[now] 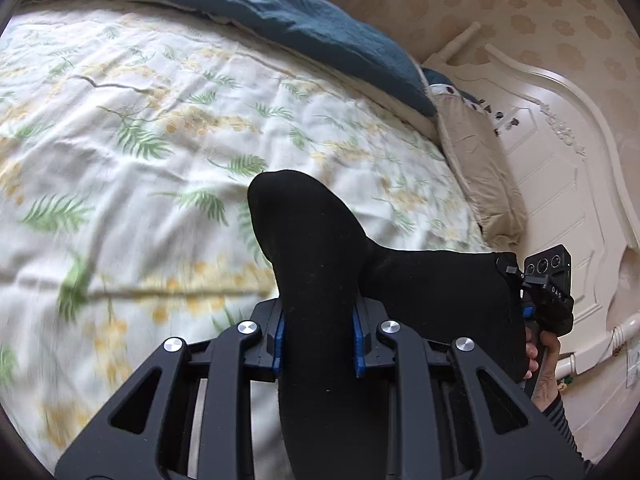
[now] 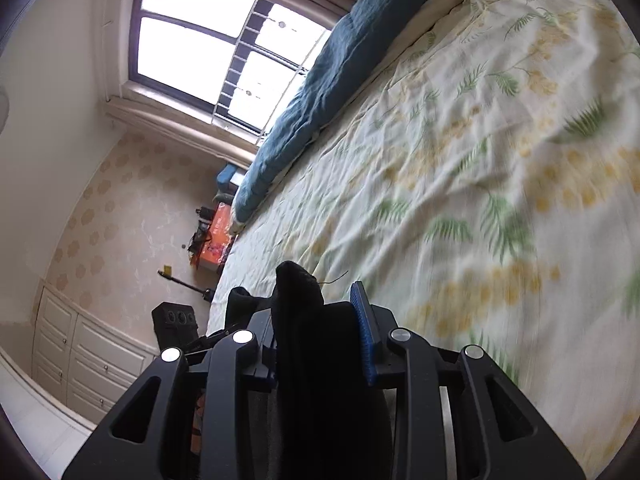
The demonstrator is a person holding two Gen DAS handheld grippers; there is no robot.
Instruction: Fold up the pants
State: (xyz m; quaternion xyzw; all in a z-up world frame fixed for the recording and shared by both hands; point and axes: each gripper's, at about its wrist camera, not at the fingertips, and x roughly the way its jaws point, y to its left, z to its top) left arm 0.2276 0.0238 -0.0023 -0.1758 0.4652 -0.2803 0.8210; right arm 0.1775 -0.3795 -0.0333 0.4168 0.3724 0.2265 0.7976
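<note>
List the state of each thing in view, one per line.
left gripper: jaws shut on black pants.
right gripper: jaws shut on the pants.
black pants: bunched, stretched between both grippers.
floral bedspread: spread out, wrinkled.
blue blanket: heaped along the bed's far edge.

You're over a leaf-print bedspread (image 1: 160, 128), teal blanket (image 1: 248, 12) beyond; patterned wallpaper (image 2: 116, 216), bright window (image 2: 200, 48), white cabinets (image 2: 80, 364).
</note>
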